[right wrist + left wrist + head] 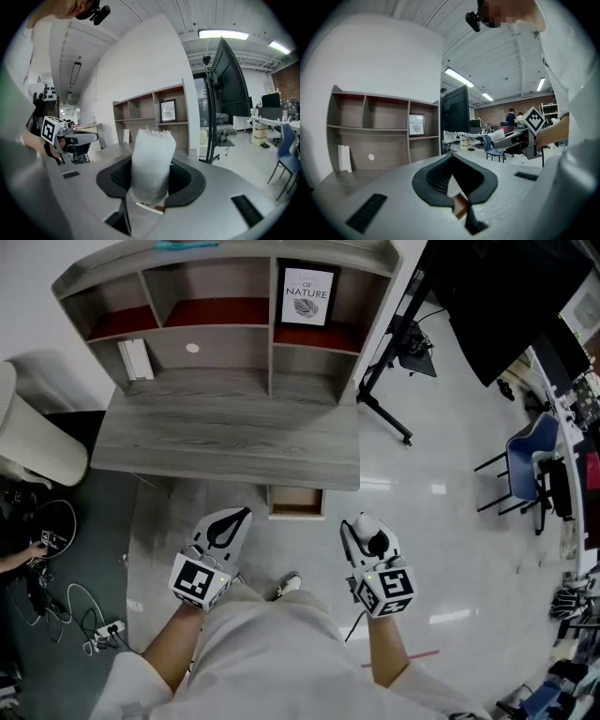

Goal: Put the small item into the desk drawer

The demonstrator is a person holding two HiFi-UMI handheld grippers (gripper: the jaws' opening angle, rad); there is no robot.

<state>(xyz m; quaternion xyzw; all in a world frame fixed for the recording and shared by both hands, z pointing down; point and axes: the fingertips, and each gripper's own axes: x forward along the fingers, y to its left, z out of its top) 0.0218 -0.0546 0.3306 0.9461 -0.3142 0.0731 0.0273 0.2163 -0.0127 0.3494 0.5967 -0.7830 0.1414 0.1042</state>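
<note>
Small item (149, 164) well short of drawer edge (296, 516)

Person wears a pale short-sleeved shirt (272, 652). The left gripper (234, 518) and right gripper (364, 523): white-grey shells, black finger recesses, black-and-white square-marker cubes (199, 579).

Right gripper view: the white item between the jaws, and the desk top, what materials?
The small item looks like white woven gauze or mesh fabric, matte: frayed threads along its top. The desk top is likely grey wood-grain laminate, matte: uniform streaked grain; solid wood possible.
</note>
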